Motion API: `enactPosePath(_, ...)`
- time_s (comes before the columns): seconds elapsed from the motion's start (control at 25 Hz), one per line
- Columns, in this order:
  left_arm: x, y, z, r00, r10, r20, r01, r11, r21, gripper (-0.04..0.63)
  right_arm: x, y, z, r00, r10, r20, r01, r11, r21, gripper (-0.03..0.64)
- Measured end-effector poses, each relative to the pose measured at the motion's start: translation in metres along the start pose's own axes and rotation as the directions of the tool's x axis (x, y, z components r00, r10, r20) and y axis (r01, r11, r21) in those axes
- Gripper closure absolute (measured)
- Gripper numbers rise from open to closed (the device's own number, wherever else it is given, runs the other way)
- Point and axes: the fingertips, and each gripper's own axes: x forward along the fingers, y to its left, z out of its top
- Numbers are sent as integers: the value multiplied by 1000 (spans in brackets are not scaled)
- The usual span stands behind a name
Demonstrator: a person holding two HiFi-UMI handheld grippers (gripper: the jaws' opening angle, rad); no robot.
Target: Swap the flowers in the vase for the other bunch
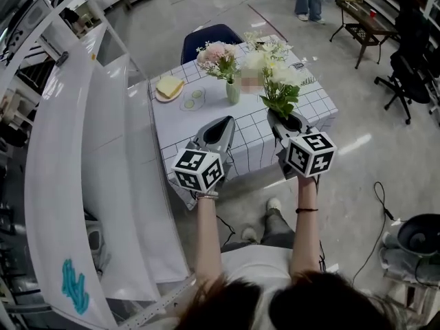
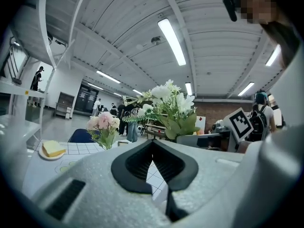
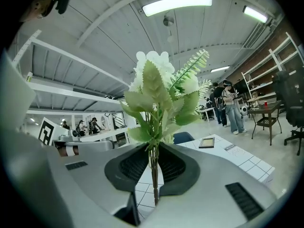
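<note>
With the pink flower bunch (image 1: 218, 53) not yet out of the small green vase (image 1: 233, 93) on the white gridded surface (image 1: 317, 103), the right claw (image 3: 153, 148) clamped the white leafy bunch (image 3: 156, 87) to its right, the left claw (image 2: 152, 144) together, empty.

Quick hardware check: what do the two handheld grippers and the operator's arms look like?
Both the left gripper and right gripper have grey speckled shells tapering to black ribbed pads. Each carries a white cube with black square markers. No cables visible. Forearms are unsleeved; a thin black band circles the right wrist, a pale one the left. White top.
</note>
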Motion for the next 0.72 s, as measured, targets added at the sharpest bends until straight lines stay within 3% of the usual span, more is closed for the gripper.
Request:
enactPosePath(0.44, 60, 20, 4, 998, 56, -3, -56, 998, -27, 584, 45, -53, 12, 997, 61, -37, -60, 998, 11, 560)
enactPosePath(0.72, 76, 40, 3, 989, 146, 2, -146, 989, -34, 584, 67, -73, 13, 993, 101, -56, -100, 995, 26, 560)
